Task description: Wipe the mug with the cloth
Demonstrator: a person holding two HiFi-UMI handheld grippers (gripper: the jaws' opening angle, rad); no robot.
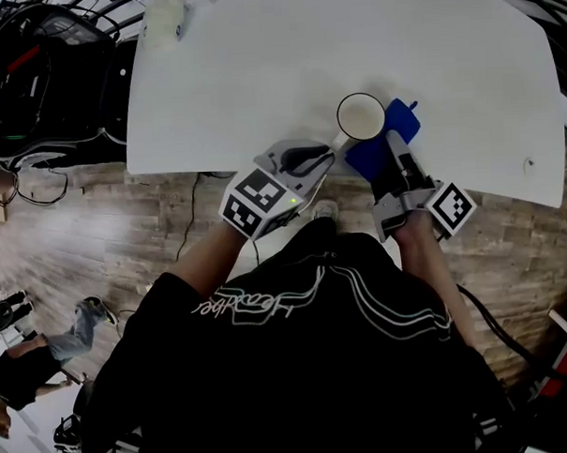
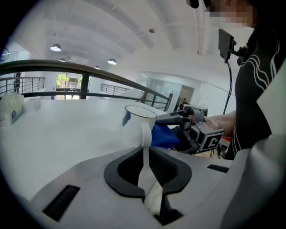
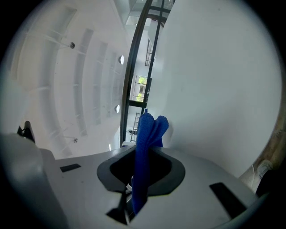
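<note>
A white mug (image 1: 360,117) stands upright near the front edge of the white table (image 1: 258,72). My left gripper (image 1: 320,158) is shut on its handle, which runs down between the jaws as a thin white strip in the left gripper view, with the mug (image 2: 136,126) just beyond. My right gripper (image 1: 394,152) is shut on a blue cloth (image 1: 383,141) that lies against the mug's right side. The blue cloth (image 3: 146,154) stands pinched upright between the jaws in the right gripper view. From the left gripper view the cloth (image 2: 164,136) shows behind the mug, with the right gripper (image 2: 185,117) on it.
A pale bag-like object (image 1: 168,17) sits at the table's far left corner, also seen as a bag (image 2: 10,108) at the left. Cables and dark equipment (image 1: 33,82) lie on the wooden floor to the left. A person (image 1: 31,359) stands at lower left.
</note>
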